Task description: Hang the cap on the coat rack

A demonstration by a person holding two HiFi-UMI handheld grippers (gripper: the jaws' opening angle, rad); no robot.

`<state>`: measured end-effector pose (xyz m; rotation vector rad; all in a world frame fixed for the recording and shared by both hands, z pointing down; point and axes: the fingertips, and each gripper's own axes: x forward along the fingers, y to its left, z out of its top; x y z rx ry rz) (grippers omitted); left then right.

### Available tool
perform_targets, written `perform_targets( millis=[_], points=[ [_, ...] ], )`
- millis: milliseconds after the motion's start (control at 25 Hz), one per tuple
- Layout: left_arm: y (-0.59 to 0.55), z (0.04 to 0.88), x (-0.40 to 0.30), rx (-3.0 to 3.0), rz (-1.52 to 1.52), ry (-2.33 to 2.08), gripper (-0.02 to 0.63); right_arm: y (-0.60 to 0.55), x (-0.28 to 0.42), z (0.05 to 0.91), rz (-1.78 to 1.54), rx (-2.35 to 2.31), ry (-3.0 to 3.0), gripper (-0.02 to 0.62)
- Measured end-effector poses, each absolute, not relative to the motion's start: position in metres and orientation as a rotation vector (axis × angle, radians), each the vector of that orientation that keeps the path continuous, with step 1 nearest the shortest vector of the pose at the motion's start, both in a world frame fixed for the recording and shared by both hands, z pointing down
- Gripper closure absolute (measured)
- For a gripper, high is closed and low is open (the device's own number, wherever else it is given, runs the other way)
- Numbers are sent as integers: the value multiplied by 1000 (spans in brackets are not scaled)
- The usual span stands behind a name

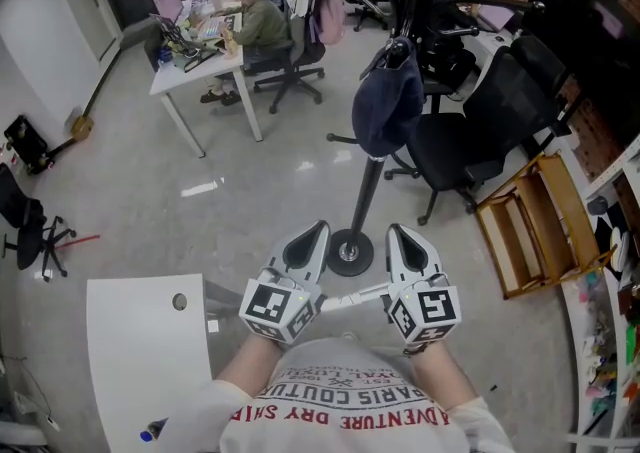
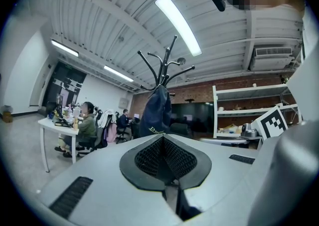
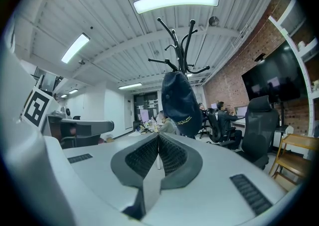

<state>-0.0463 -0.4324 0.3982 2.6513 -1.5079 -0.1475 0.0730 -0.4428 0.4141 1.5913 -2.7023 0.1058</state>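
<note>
You hold both claws low, close to your chest, side by side and tipped up toward the rack. The left claw (image 1: 316,231) has its jaws pressed together with nothing between the pads. The right claw (image 1: 400,233) is the same, closed and empty. With nothing to carry, I read that as a resting pose and judge the hanging done.

Just past the claw tips sits the round foot of the coat rack (image 1: 349,252). Its pole rises to the dark blue cap (image 1: 388,106), which hangs from a hook near the top, well apart from either claw. It droops loosely, so the hook appears to bear all its weight.

The head view looks down. It gives you the foot, the floor and the gap between you and the rack, but it crops the top. The gripper views look up instead. The left one shows the bare hooks (image 2: 164,65) fanning out above the cap, and the right one catches yellow lettering along the cap's lower edge. Farther back stand a black office chair (image 1: 470,131) and a person (image 1: 258,19) seated at a bench (image 1: 190,76).
</note>
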Motion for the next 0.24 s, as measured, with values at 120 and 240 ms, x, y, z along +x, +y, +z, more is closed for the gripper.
perform_targets(
  millis=[120, 240],
  points=[
    [-431, 399, -48, 2648, -147, -1505, 601, -441, 71, 415, 97, 1594, -2685, 580],
    [-427, 400, -52, 2642, -146, -1505, 601, -439, 66, 417, 103, 1586, -2682, 580]
  ],
)
